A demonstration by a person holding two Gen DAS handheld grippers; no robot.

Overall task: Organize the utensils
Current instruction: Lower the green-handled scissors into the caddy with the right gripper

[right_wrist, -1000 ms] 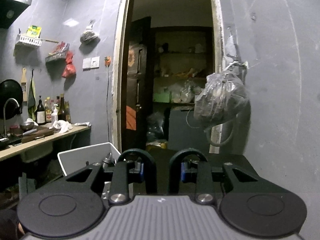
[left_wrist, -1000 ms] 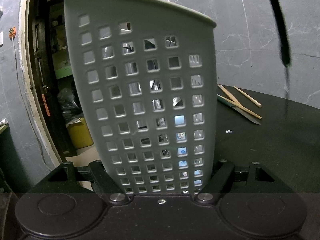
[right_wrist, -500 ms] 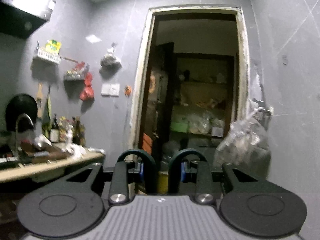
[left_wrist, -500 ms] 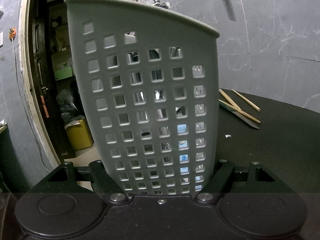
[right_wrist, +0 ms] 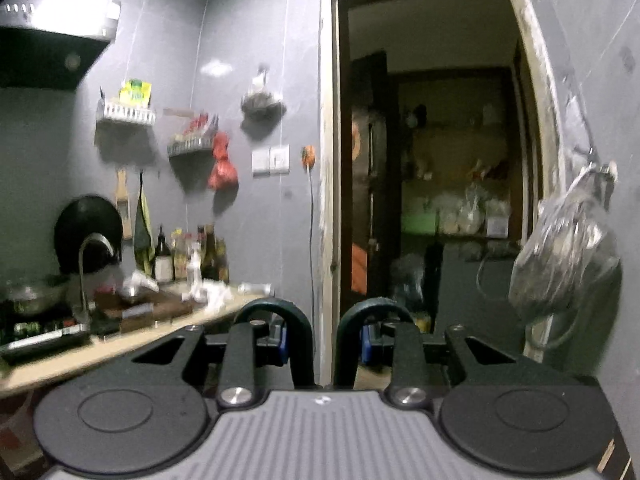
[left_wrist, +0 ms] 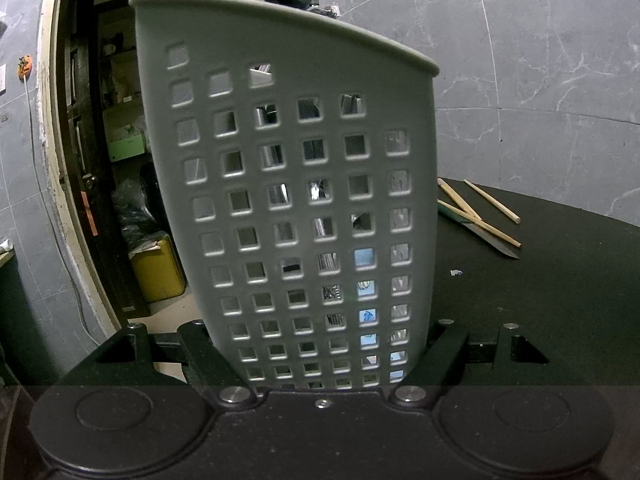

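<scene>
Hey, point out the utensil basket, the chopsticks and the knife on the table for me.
utensil basket (left_wrist: 288,216): left wrist view, middle of its perforated wall.
chopsticks (left_wrist: 486,226): left wrist view, shaft of the one lying across the knife.
knife (left_wrist: 498,246): left wrist view, dark blade near its tip.

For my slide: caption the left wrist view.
Left hand-held gripper clamps perforated utensil holder; chopsticks lie beyond.

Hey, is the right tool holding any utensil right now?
No, the right tool has nothing between its fingers and points at a doorway, not at the table.
</scene>
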